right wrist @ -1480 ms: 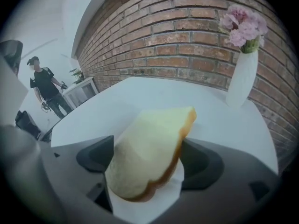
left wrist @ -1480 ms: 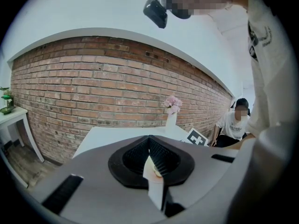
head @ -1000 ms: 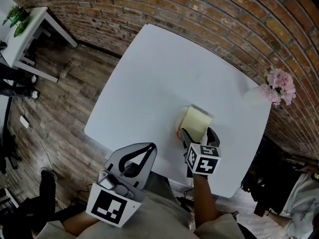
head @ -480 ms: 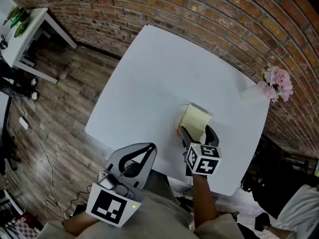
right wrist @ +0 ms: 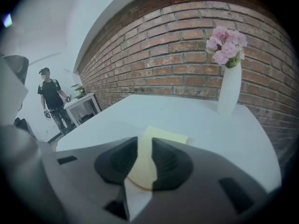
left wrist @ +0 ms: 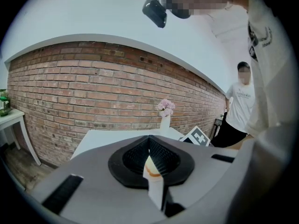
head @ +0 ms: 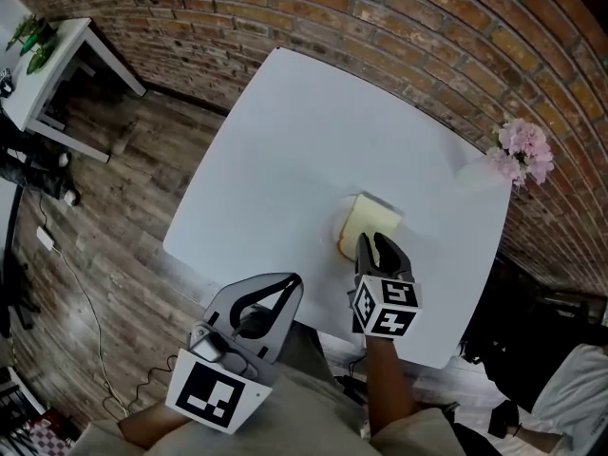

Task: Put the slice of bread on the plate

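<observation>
Looking down in the head view, a white table (head: 285, 141) stands against a brick wall (head: 427, 27). The slice of bread (head: 372, 218) lies toward the table's near right part. The right gripper (head: 377, 245) sits over the slice's near edge. The left gripper (head: 291, 281) hangs off the table's near edge, its tips pressed together. A vase of pink flowers (head: 518, 150) stands at the far right corner.

In the left gripper view, the left gripper (left wrist: 149, 141) has its jaws meeting at the tips, pointing across the table toward the vase (left wrist: 164, 124).

In the right gripper view, the right gripper (right wrist: 145, 146) has just been closing its jaws, which now pinch the near end of the bread (right wrist: 164, 136). The rest of the slice reaches out over the table (right wrist: 196, 115).
</observation>
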`<state>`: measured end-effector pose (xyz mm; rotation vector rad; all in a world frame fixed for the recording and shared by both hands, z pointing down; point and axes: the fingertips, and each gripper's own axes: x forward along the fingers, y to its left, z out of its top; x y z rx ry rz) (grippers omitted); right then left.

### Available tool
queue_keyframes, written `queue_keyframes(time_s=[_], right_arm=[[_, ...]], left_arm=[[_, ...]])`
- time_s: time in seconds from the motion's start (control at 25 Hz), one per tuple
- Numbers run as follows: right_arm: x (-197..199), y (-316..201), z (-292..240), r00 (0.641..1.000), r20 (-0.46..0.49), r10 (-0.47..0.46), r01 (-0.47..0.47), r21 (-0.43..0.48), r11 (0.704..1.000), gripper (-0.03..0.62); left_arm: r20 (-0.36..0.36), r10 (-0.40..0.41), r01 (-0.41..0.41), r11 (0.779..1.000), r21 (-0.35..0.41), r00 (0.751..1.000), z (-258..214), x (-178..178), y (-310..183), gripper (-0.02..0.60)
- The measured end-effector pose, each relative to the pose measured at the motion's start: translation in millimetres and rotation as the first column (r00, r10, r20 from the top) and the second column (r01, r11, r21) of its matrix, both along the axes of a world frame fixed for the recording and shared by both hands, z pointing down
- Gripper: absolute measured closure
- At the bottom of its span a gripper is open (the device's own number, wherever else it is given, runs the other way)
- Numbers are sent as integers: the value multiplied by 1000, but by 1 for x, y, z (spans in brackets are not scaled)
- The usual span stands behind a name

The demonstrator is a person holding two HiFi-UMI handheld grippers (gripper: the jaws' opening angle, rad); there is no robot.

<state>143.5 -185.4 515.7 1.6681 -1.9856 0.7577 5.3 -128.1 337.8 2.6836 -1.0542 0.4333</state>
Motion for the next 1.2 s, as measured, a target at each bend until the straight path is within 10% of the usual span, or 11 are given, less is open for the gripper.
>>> queue_keyframes(time_s=[0.16,0.8,1.2], right_arm=[[5,1,-14,1000,-22,15,-14,42,999,586],[-8,17,-161,996,-81,46,-7,420,908,588],[-36,54,-220,996,-91,18,31,506,862,588]], left_arm=[[-1,9,-9,1000,4,1000,-2,3,5,572],[-13,53,-53,998,39,998,-16,5,27,572],[-21,60,-58,996,61,998,-23,1,37,572]])
